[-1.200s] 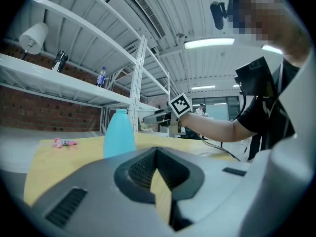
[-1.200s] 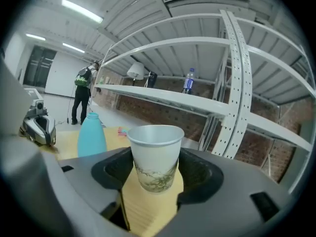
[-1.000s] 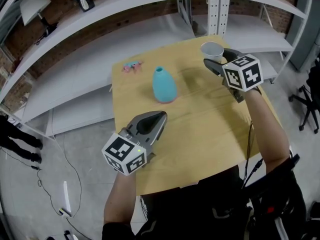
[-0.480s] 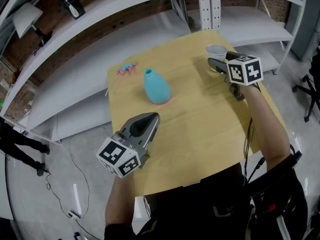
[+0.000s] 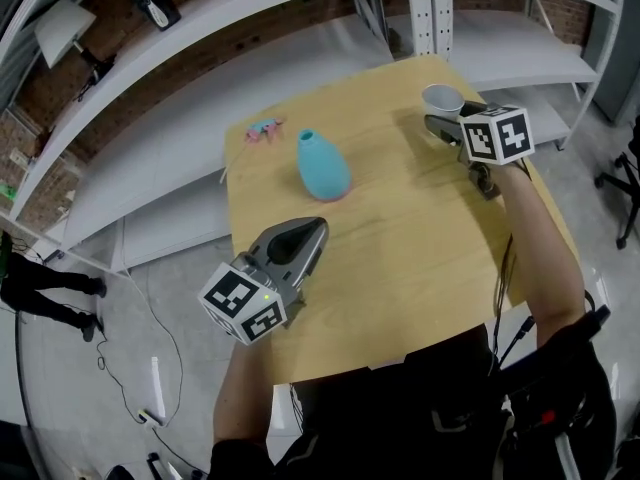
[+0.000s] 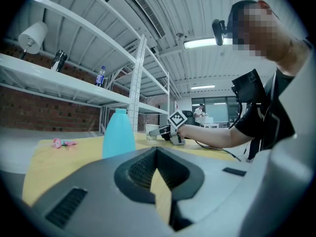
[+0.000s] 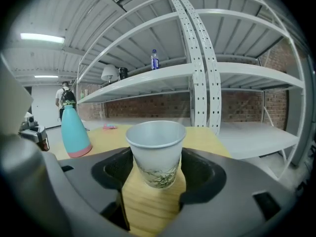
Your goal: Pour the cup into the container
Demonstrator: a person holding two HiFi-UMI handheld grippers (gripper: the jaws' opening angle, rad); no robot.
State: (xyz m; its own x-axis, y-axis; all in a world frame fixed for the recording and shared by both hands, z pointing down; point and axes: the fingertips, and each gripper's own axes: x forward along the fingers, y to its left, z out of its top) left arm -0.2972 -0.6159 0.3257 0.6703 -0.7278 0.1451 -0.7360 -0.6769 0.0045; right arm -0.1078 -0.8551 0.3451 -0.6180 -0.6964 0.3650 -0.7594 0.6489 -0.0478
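A white paper cup (image 5: 441, 98) stands near the far right corner of the wooden table (image 5: 400, 228). My right gripper (image 5: 437, 120) is open, and the cup (image 7: 155, 147) stands on the wood between its jaws with a little room on both sides. A tall turquoise bottle (image 5: 323, 166) with a narrow neck stands upright at the far middle, also seen in the right gripper view (image 7: 74, 132). My left gripper (image 5: 322, 226) hovers over the near left of the table, shut and empty, pointing toward the bottle (image 6: 118, 132).
A small pink object (image 5: 264, 130) lies at the far left of the table. White metal shelving (image 5: 300, 8) runs behind the table, with an upright post (image 5: 432, 13) just beyond the cup. An office chair (image 5: 625, 183) is at the right, cables lie on the floor at the left.
The head view has shifted a little. The right gripper stays around the cup and the left gripper stays over the near left of the table; nothing was gripped or released.
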